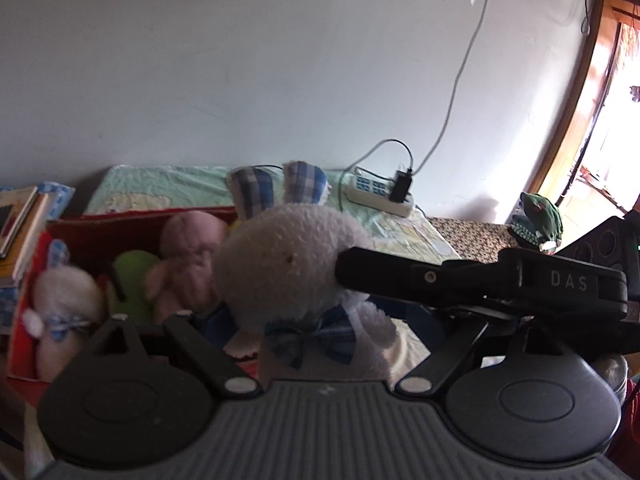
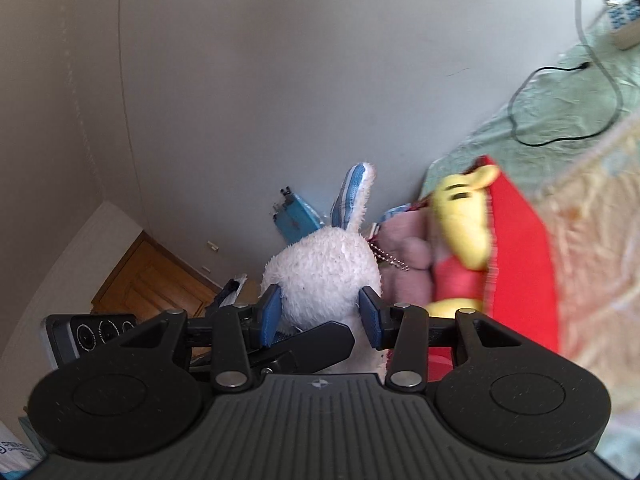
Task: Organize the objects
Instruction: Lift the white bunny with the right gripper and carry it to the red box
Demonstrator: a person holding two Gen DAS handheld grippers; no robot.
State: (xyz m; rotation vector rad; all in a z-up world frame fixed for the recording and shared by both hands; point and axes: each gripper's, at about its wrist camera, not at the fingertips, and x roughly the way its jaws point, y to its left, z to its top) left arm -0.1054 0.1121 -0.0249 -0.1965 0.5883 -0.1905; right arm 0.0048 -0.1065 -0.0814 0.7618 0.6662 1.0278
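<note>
We note right tongs point(image 2: 320, 316) pinching white rabbit point(image 2: 320, 276); left tongs point(image 1: 280, 320) state unclear. Red box point(image 1: 132, 220) part-filled; rabbit not yet placed.

dim room | window point(image 1: 608, 92) glare right | motion blur | fisheye edges warped

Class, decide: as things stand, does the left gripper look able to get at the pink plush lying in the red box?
Probably not yet. The white plush rabbit, held between both grippers, fills the space ahead of the left gripper and partly covers the pink plush in the red box.

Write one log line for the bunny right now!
right gripper: shut on white bunny | red box: holds yellow plush
</note>
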